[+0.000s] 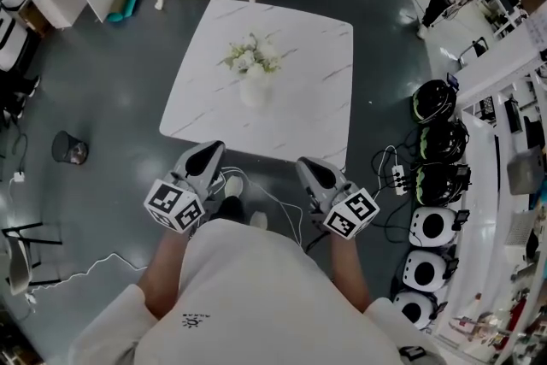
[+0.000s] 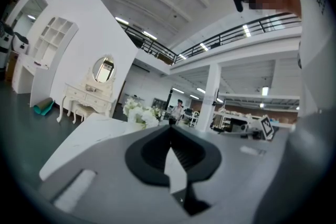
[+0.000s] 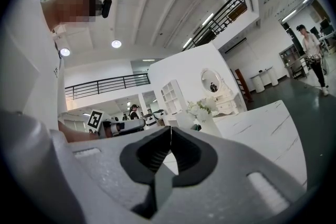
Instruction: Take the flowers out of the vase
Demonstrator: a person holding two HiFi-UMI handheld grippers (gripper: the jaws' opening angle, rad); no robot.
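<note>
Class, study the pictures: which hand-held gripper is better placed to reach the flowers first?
Left, marginally. The left hand-held gripper sits slightly nearer the flowers in the vase than the right hand-held gripper. Both are shut and empty, so the difference is small.

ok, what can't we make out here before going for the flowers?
- Stems: head view, the flowers cover the mouth of the vase.
- Flower count: too small in every view.
- Vase, left gripper view: mostly hidden behind the left gripper; only blooms show.
- Dark object on the floor: head view, too small to identify.
</note>
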